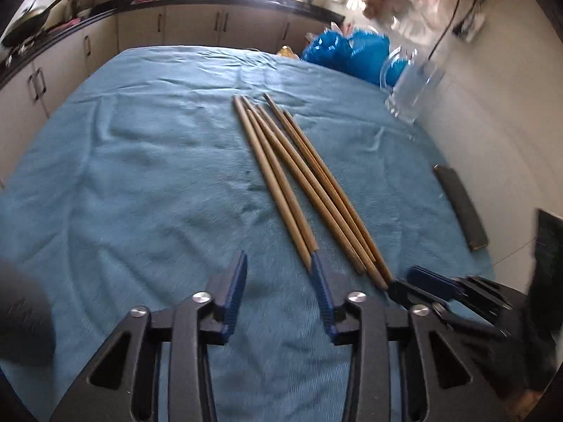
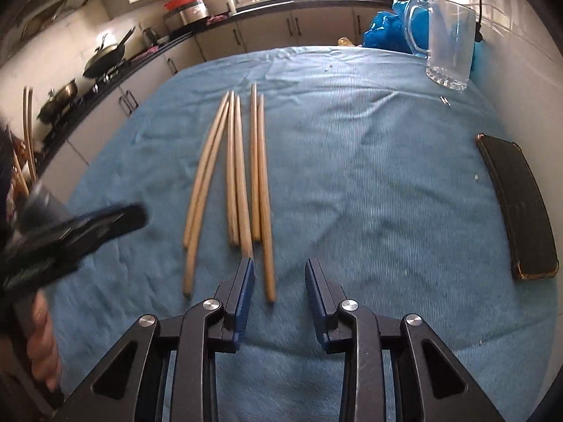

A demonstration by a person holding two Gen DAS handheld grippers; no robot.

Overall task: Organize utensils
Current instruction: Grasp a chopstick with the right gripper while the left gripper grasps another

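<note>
Several wooden chopsticks lie side by side on a blue cloth; they also show in the right wrist view. My left gripper is open and empty, just short of the near ends of the leftmost sticks. My right gripper is open and empty, and the near end of one chopstick lies between its fingers. A clear glass mug stands at the cloth's far right; it also shows in the right wrist view. The right gripper shows at the left view's lower right.
A dark flat case lies at the cloth's right edge, also seen in the left wrist view. A blue plastic bag sits behind the mug. Kitchen counter with pans runs along the left and back.
</note>
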